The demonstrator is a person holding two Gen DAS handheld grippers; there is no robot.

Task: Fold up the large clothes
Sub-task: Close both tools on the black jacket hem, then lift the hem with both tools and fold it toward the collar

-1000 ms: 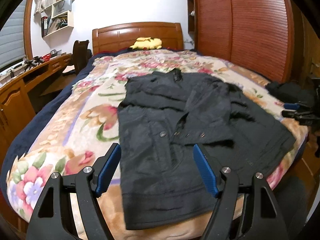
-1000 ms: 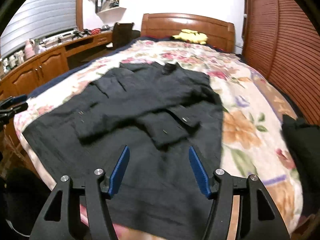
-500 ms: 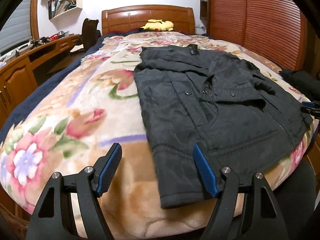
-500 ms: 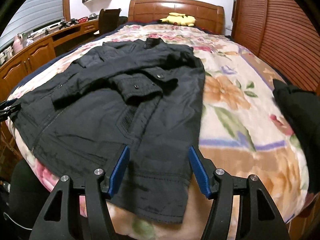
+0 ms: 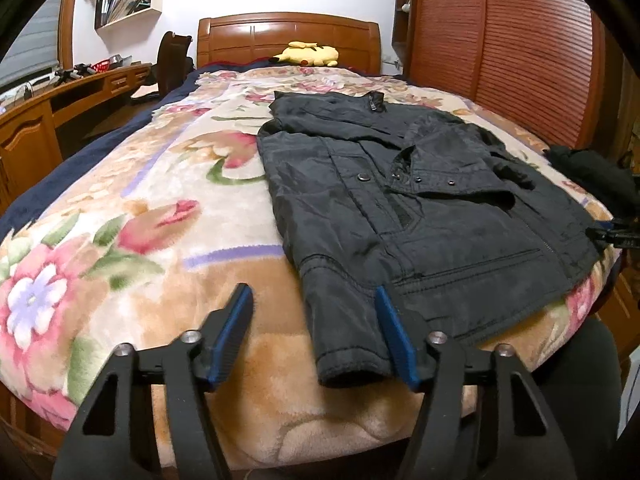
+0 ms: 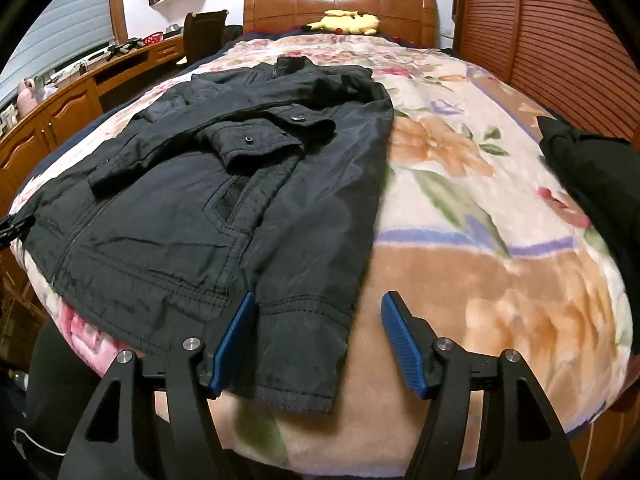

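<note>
A large black jacket (image 5: 420, 208) lies flat on the floral bed blanket (image 5: 132, 216), collar toward the headboard, both sleeves folded across its front. It also shows in the right wrist view (image 6: 224, 184). My left gripper (image 5: 316, 300) is open, low at the foot of the bed, its jaws on either side of the jacket's lower left hem corner (image 5: 348, 364). My right gripper (image 6: 318, 304) is open, its jaws on either side of the lower right hem corner (image 6: 304, 364). Neither holds anything.
A yellow plush toy (image 5: 308, 54) lies by the wooden headboard (image 5: 288, 36). A wooden desk with a chair (image 5: 172, 60) runs along the left. A wooden slatted wardrobe (image 5: 500, 48) stands on the right. Another dark garment (image 6: 596, 184) lies on the bed's right edge.
Both grippers have dropped lower and moved apart toward the jacket's two hem corners at the foot of the bed. Both stayed open. The jacket has not moved.
</note>
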